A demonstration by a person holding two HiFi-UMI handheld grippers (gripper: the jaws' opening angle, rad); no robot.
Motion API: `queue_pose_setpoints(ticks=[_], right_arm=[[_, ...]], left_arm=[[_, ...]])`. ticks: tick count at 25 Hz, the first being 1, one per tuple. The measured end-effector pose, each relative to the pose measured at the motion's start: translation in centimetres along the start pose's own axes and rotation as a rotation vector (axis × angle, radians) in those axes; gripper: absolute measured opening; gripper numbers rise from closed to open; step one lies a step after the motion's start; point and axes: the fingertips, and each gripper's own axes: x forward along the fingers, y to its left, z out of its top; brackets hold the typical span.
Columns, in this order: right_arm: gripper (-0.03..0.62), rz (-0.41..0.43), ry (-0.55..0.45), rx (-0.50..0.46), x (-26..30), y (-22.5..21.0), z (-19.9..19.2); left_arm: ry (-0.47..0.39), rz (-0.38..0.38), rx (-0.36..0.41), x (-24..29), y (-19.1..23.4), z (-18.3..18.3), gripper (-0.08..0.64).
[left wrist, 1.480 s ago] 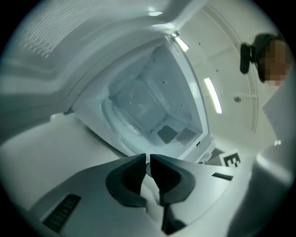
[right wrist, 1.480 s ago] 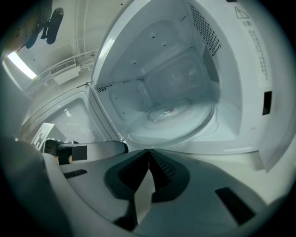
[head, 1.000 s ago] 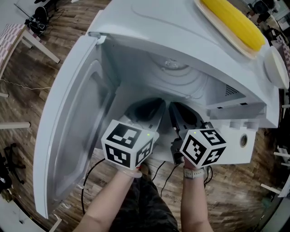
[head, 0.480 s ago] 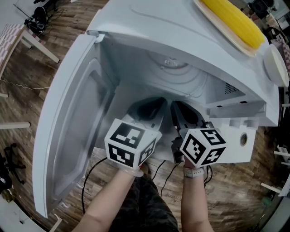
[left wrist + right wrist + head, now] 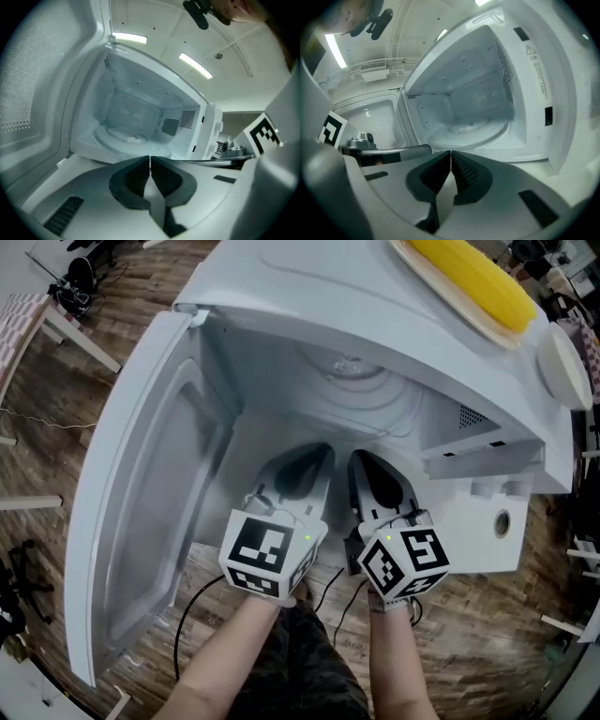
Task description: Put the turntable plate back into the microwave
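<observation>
**Head view:** The microwave [image 5: 328,277] has its door [image 5: 141,521] swung wide open, off to the left of the left hand-held gripper [image 5: 311,460]. The right hand-held gripper [image 5: 367,467] is just beside the left one. Both point into the opening. The turntable plate [image 5: 352,381] lies on the oven floor, ahead of both. Up on the roof of the microwave, ahead and to the right of the right hand-held gripper, a corn cob [image 5: 478,282] lies on a tray [image 5: 439,287].

**Left gripper view:** The jaws are pressed together and nothing is between them. The glass plate [image 5: 131,136] lies inside, ahead of the tips and apart from them.

**Right gripper view:** These jaws are pressed together too, and they hold nothing. The plate [image 5: 468,129] lies ahead of them, a little to the right, and does not touch them.

The plate looks back in its place, so the job seems nearly done. Some things could go wrong from here:

- The plate may not sit on its middle peg, which these views do not show. Then it would wobble when it turns.
- A push forward with either hand-held gripper could knock the plate crooked.
- A hard slam of the door could shake the tray, and the corn could roll off.
</observation>
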Motion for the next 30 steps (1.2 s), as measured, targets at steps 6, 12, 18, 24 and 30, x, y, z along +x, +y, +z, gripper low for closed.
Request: queue_pose_setpoints(ticks=[6,12,18,24,30], right_arm=[[0.023,0.0,-0.087,-0.045,-1.1,0.7,0.6],[0.023,0.01,-0.116,-0.075,-2.4,1.6,1.6],[0.023,0.03,-0.126,-0.115,-4.0,3.3,2.7],[0.023,0.075,-0.118,-0.164,-5.6,5.8,3.6],[0.023,0.08,-0.155,-0.191,-7.7,6.9,5.7]], left_arm=[[-0.094,0.058,0.017,-1.3,0.4,0.8,0.023],[-0.111,0.051,0.003,-2.6,-0.3,0.8,0.023],[-0.128,0.052,0.015,-4.1,-1.8,1.8,0.023],[-0.135,0.052,0.012,-6.0,-3.1,2.9,0.023],[-0.154,0.034,0.034,-7.4,-4.7,4.6,0.023]])
